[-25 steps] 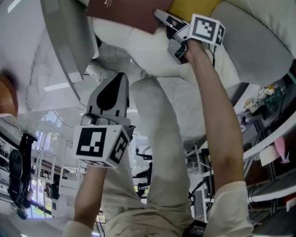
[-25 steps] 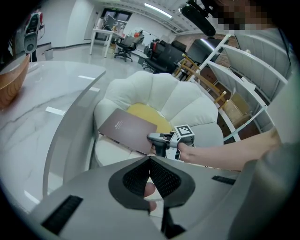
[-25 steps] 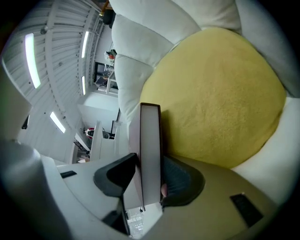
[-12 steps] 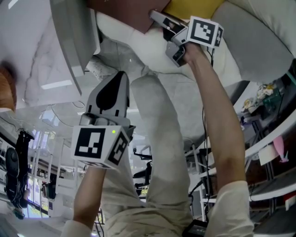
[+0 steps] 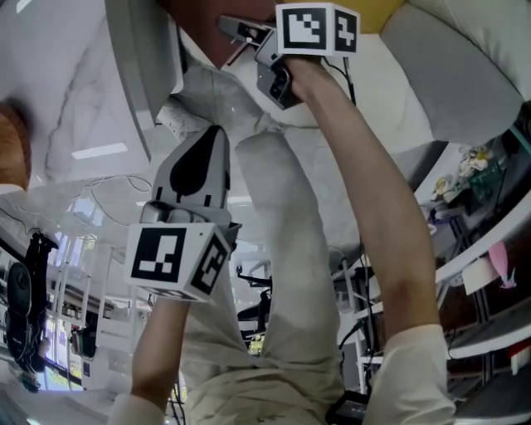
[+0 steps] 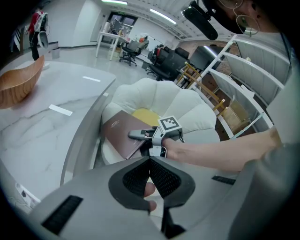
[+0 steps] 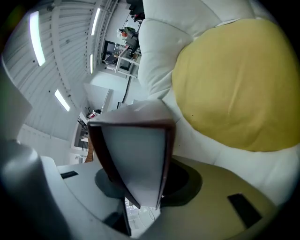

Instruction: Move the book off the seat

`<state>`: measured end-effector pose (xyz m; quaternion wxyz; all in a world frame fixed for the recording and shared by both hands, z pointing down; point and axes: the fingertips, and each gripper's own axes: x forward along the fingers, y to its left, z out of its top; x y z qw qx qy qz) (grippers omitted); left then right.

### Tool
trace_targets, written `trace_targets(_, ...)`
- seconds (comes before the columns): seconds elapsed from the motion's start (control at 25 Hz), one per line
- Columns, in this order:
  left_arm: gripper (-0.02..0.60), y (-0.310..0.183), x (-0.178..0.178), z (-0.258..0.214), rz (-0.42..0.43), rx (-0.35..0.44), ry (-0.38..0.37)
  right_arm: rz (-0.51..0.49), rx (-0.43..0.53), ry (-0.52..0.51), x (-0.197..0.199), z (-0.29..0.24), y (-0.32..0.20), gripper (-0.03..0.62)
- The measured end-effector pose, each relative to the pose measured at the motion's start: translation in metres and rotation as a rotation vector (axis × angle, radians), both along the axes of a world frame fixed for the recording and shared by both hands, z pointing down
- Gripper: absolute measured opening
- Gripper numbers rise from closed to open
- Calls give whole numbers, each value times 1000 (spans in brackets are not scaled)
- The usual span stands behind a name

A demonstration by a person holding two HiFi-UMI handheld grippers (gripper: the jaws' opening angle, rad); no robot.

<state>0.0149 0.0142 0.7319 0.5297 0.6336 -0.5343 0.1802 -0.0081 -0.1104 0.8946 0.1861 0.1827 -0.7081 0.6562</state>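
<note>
The book [image 6: 118, 135] has a maroon cover and lies tilted at the left of the white seat [image 6: 159, 96], next to the table's edge. My right gripper [image 6: 139, 136] is shut on its near corner. In the right gripper view the page block and cover [image 7: 136, 154] stand between the jaws of the right gripper [image 7: 143, 187]. In the head view the right gripper [image 5: 234, 33] holds the book [image 5: 199, 21] at the top of the frame. My left gripper [image 5: 199, 162] hangs lower, apart from the book, shut and holding nothing; its tips [image 6: 150, 161] meet.
A yellow cushion [image 7: 239, 84] lies on the seat behind the book. The marble table [image 6: 56, 93] stands left of the chair, with a wooden bowl [image 6: 18, 84] on it. White shelves [image 6: 243, 84] rise at the right. The person's legs [image 5: 282, 274] are below.
In the head view my right gripper has moved left and a little up with the book in it. The left gripper has hardly moved.
</note>
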Motion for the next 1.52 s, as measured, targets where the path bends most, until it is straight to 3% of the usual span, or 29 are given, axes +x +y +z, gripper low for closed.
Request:
trace_targets(0.36,10,1,-6,-20,-24,18,-2,6,-2,37,12,-15,0,146)
trace_targets(0.92,11,-9,-17,-64,-61,69,-31,35,43,13,21,-83,-7,144)
trace_targets(1.52,11,-9,-56,-118,-117,98,-56,21,75,31,22,-161,0,144)
